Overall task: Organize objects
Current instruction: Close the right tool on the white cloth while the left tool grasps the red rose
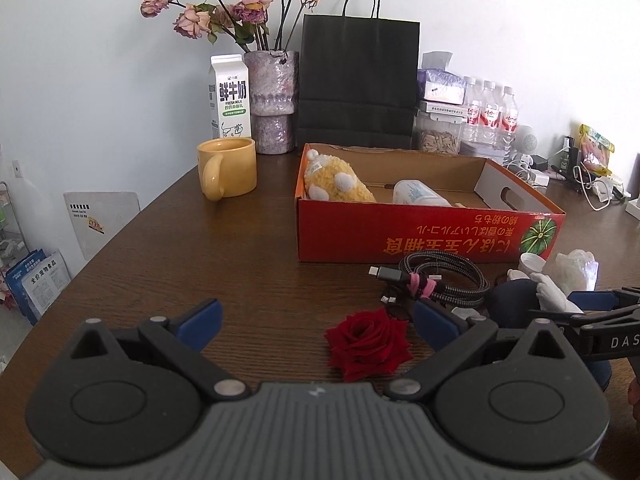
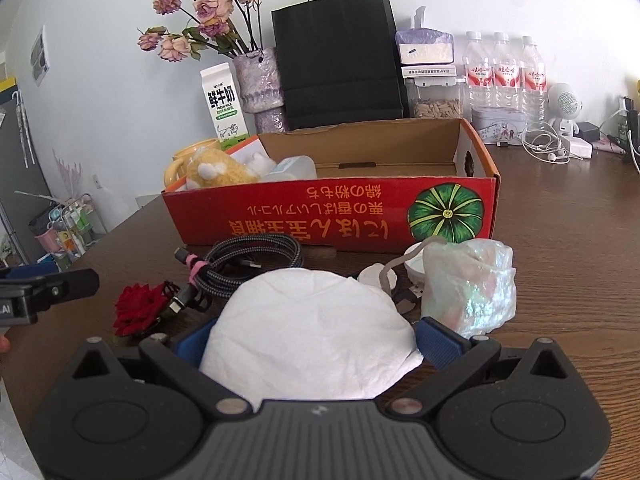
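My left gripper (image 1: 318,324) is open low over the brown table (image 1: 248,260), with a red rose head (image 1: 368,344) lying between its blue pads, nearer the right one. My right gripper (image 2: 316,340) is open wide around a dark blue and white plush toy (image 2: 312,332), whose white belly fills the gap between the fingers. In the left wrist view the same toy (image 1: 516,300) lies at the right. A red cardboard box (image 1: 420,236) holds a yellow plush (image 1: 336,180) and a white bottle (image 1: 416,194). A coiled braided cable (image 1: 440,276) lies in front of the box.
An iridescent plastic bundle (image 2: 468,288) and a white cap (image 2: 416,264) sit just right of the toy. A yellow mug (image 1: 228,168), milk carton (image 1: 230,96), vase of dried roses (image 1: 272,100), black paper bag (image 1: 356,80) and water bottles (image 2: 504,76) line the back.
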The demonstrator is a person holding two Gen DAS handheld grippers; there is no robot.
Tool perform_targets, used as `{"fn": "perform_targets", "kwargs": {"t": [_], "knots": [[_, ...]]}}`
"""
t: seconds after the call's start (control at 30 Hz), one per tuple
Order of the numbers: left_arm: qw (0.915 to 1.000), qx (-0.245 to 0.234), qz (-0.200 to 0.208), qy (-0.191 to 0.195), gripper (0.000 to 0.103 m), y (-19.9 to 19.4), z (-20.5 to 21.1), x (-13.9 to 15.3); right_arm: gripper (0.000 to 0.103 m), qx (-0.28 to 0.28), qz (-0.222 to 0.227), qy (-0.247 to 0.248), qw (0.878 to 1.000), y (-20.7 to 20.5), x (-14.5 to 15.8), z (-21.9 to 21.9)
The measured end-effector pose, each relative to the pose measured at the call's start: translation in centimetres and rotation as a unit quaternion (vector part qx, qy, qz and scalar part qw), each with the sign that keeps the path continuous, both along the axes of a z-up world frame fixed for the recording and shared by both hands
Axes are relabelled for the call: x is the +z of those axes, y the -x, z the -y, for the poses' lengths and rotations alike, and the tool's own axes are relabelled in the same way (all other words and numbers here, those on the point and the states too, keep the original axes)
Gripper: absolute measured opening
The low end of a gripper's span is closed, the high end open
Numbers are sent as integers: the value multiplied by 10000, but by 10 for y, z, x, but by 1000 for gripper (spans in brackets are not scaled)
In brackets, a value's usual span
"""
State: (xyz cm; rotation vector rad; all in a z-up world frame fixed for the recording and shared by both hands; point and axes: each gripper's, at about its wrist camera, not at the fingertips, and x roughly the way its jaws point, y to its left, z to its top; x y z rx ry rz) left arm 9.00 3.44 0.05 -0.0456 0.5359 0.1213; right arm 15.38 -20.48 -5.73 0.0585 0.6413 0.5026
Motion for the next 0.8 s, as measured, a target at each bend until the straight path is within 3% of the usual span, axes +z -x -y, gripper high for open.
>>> {"fn": "perform_targets", "kwargs": {"t": [0.33, 0.8], "knots": [[9999, -36, -132, -4, 103, -6, 1, -7, 91, 35, -32, -185, 9998, 2, -3, 7], [9991, -205, -359, -30, 103, -19, 8, -21, 73, 40, 343, -180, 9992, 15, 4, 7]]}}
